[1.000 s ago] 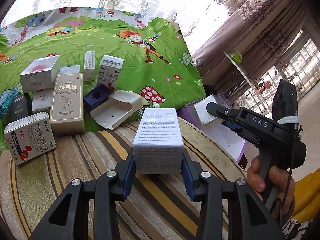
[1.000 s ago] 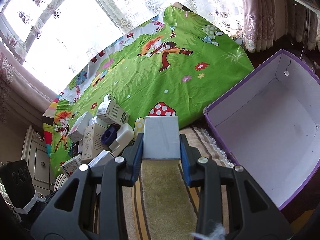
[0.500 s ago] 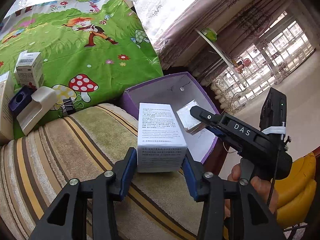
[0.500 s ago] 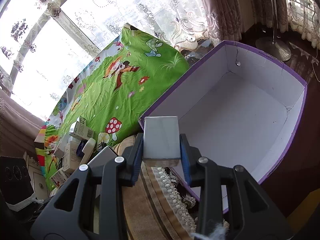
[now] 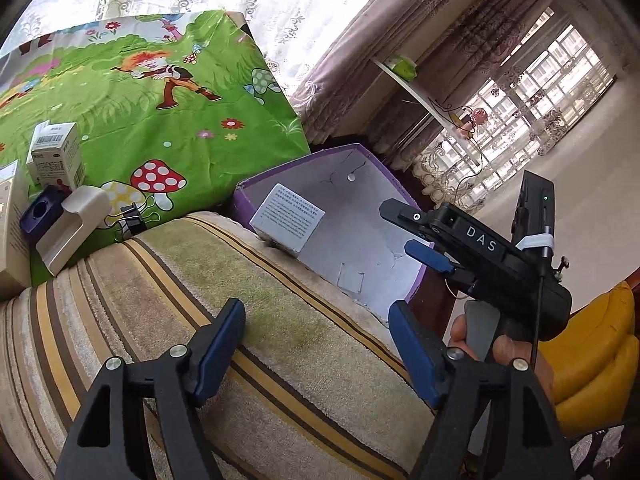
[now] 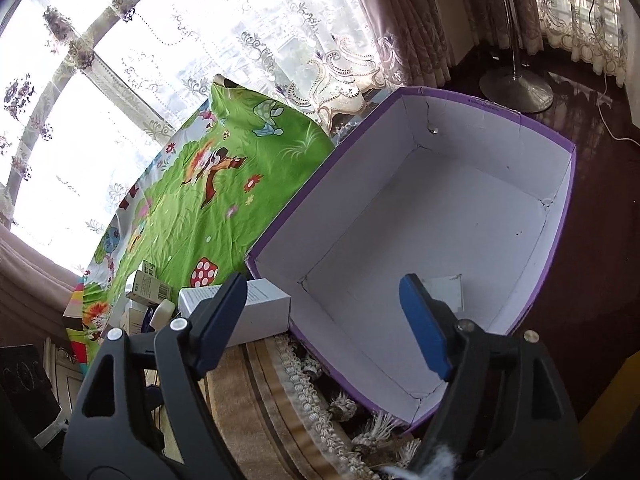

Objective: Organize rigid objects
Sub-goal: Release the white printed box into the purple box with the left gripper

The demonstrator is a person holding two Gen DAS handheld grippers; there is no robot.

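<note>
A purple cardboard box [image 6: 568, 184] with a white inside stands past the edge of the striped rug; it also shows in the left wrist view [image 5: 280, 176]. A white printed carton [image 5: 287, 221] is tilted at the box's near rim; it also shows in the right wrist view [image 6: 264, 308]. A small grey-white box [image 6: 446, 292] lies on the purple box's floor, and shows in the left wrist view [image 5: 350, 278]. My left gripper [image 5: 318, 344] is open and empty over the rug. My right gripper [image 6: 324, 328] is open and empty above the purple box; it shows in the left wrist view [image 5: 416, 232].
On the green cartoon cloth [image 5: 132, 112] lie several small cartons [image 5: 56, 154], a cream plastic holder [image 5: 70, 228], a dark blue piece [image 5: 40, 214] and a black binder clip [image 5: 132, 216]. A striped rug [image 5: 160, 320] lies in front. A yellow seat [image 5: 596, 352] is at the right.
Both grippers have opened. The left let go of the white printed carton, now at the purple box's rim. The right dropped the small grey-white box into the purple box.
</note>
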